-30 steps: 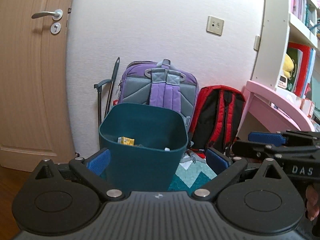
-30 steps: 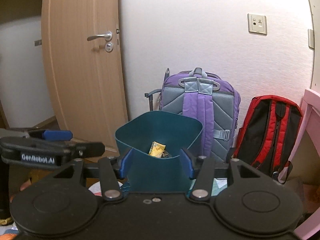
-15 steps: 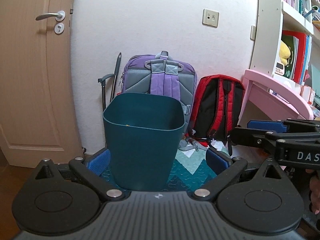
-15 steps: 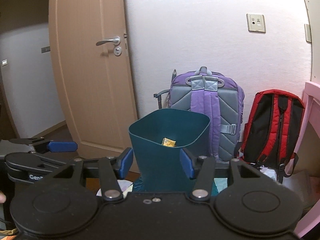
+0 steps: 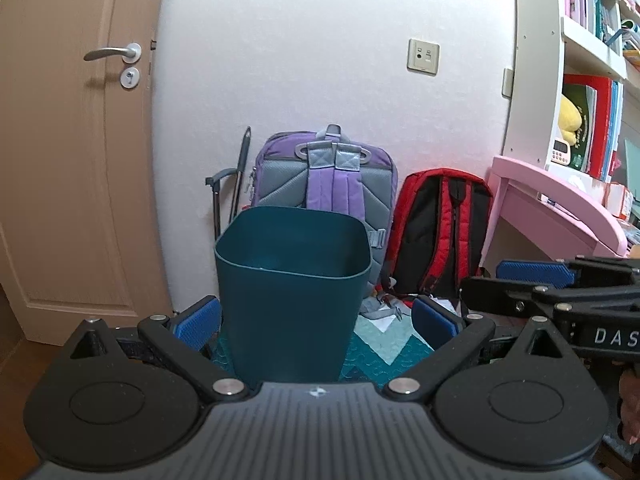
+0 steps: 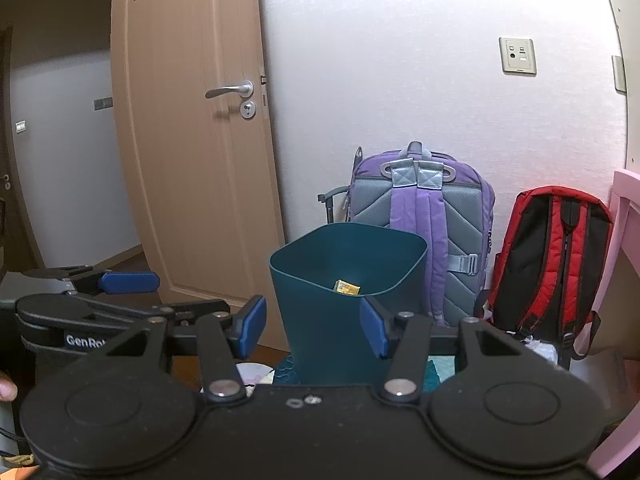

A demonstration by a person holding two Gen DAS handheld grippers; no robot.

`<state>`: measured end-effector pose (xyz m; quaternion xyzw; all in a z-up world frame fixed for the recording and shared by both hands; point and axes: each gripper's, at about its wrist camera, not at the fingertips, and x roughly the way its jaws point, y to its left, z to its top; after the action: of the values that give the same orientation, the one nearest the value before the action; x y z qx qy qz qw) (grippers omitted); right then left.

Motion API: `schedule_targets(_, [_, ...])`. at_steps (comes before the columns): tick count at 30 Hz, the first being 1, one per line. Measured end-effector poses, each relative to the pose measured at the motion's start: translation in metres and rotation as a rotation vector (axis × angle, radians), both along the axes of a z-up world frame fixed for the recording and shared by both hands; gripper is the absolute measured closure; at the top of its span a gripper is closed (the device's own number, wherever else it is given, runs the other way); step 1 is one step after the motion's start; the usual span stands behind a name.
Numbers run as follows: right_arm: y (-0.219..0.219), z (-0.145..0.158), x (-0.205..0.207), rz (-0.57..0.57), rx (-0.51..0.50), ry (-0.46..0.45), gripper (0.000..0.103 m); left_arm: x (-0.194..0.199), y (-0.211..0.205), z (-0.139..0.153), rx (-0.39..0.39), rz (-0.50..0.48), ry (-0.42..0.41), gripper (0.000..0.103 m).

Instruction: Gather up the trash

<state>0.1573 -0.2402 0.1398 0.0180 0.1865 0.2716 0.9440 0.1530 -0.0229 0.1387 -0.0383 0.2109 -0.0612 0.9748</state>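
Teal bin (image 5: 294, 300) at frame centre, yellow wrapper (image 6: 347, 287) inside. Left claw (image 5: 316, 318) spread wide, empty; right claw (image 6: 313, 330) likewise wide, gripping nothing.

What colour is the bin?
Dark teal bin; clearest in the right wrist view.

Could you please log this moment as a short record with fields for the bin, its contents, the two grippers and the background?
bin: teal trash bin, upright on the floor mat
contents: one yellow wrapper visible inside
left gripper: open, empty
right gripper: open, empty
behind bin: purple backpack and red backpack against the wall
door: ajar
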Motion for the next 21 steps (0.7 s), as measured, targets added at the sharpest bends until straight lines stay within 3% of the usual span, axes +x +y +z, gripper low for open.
schedule_targets(21, [-0.003, 0.000, -0.010, 0.015, 0.026, -0.007, 0.051, -0.016, -0.004, 0.010, 0.020, 0.020, -0.036, 0.001])
